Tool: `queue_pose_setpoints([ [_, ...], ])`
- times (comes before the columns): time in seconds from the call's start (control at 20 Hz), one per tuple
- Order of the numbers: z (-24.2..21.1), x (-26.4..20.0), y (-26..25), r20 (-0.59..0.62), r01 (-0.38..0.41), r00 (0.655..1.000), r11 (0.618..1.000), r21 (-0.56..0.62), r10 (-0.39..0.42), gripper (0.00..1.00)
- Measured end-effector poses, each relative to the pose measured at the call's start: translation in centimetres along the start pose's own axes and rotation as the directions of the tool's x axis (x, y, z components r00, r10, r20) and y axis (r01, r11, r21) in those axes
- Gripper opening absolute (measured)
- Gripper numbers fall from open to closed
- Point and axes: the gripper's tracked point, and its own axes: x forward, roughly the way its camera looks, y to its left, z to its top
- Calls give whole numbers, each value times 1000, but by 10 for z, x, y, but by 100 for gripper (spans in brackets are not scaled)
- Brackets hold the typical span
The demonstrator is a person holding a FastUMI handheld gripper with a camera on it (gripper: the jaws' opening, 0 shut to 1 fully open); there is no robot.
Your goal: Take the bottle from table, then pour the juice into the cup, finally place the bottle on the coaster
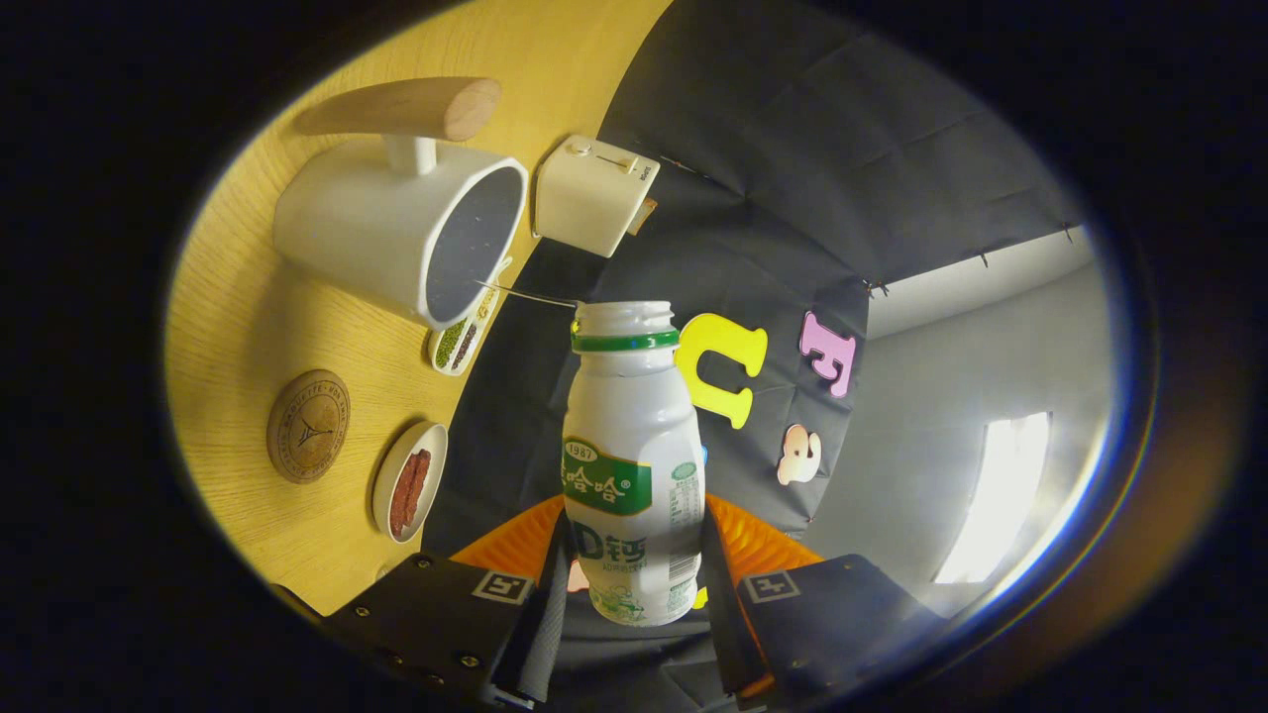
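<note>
"1987" on bottle point(632, 465) label, green band.

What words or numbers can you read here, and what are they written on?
"1987": on the green label of the bottle, which the gripper holds between its two fingers.
Rest of that label: large characters and fine print, too blurred or too small to read for sure.
Ring of writing on the round coaster: too small to read.

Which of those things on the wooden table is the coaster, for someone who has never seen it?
Start at the big white cup with the wooden handle on the yellow wooden table. Past it, beside a small white dish of something red, lies the coaster. It alone is a flat, brown, round disc, with a tower drawn on it. The gripper holds the bottle.
</note>
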Motion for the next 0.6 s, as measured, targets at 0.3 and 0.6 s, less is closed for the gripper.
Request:
queue_pose_setpoints([
  [0.3, 7, 0, -6, 22, 27, 999, 999, -47, -26, 62],
  [0.6, 11, -4, -8, 50, 64, 997, 992, -105, -59, 62],
])
